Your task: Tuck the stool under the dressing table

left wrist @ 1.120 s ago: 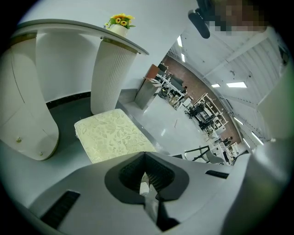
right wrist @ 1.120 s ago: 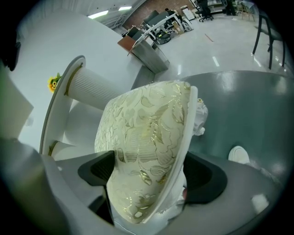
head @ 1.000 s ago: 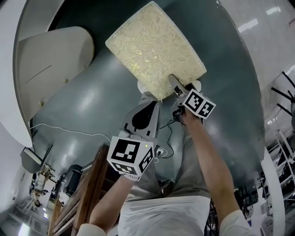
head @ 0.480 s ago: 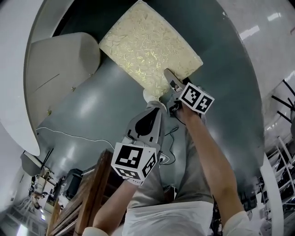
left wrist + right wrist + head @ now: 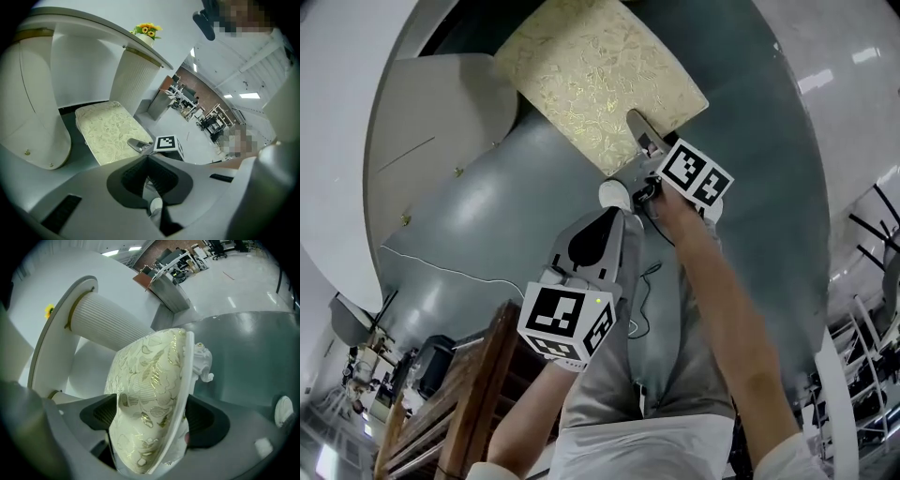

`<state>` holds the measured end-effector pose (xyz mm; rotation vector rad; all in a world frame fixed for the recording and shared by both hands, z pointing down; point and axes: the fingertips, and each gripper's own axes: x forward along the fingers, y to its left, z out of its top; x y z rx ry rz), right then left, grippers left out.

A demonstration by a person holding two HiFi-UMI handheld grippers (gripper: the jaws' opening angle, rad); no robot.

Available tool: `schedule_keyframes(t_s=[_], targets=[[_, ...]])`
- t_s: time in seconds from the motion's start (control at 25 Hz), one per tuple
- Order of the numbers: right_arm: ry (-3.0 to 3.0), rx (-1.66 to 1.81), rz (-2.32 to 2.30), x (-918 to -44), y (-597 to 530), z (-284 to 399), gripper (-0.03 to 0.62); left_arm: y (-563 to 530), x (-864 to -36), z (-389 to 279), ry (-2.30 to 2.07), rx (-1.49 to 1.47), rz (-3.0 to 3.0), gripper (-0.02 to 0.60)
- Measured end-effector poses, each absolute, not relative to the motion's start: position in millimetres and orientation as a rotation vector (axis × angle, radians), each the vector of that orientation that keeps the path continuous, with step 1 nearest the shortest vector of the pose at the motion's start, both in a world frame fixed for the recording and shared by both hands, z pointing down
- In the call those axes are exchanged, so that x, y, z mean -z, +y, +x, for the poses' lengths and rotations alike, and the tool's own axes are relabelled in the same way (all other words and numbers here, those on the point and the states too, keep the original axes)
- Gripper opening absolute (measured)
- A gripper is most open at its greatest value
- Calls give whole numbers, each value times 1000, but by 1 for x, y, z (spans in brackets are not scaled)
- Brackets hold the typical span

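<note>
One stool point(image 5: 591, 84) on glossy grey-green floor point(image 5: 759, 187); right gripper point(image 5: 640, 131) clamps seat edge.

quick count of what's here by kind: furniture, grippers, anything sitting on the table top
stool: 1
dressing table: 1
grippers: 2, the left gripper with jaws together and nothing between them, the right gripper clamped on the stool's seat edge
bunch of yellow flowers on the table top: 1
total: 5

Your stool point(image 5: 591, 89) carries cream brocade cloth, gold-threaded, on a glossy white frame. The floor point(image 5: 750, 141) beneath you is smooth, glossy grey-green.
</note>
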<state>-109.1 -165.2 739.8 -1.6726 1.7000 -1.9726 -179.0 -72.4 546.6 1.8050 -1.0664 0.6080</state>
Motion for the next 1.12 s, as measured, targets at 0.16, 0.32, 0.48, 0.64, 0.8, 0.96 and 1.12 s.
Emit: schedule_keyframes(t_s=[0.16,0.32,0.48,0.64,0.8,0.96,1.12], targets=[[1731,1967,-1643,-741,-186,-129,469,-80,-551,-192,-1089,-598,1792,9],[1752,1944,-1637,-743,-205,-149,471,-87,-553,-207,-1085,-590,1795,9],[1753,1931,-1625,-739,-223,-172,471,-96,-551,-228,-1109,-577,1784,9],[1781,1915,-1608,-738,-237,-178,470,-99,-551,-231,-1121,-569,1780,9],[1835,1897,-1580,-737,-242,-185,469,-90,-554,-235,-1136,-559,1767,9],[1899,1875,-1546,-736,-272,-213,469,-101,-558,-255,-1145,-549,1748,9],[1960,1864,-1511,-736,-293,-232,469,-101,-560,-265,-1148,-540,1734,9]])
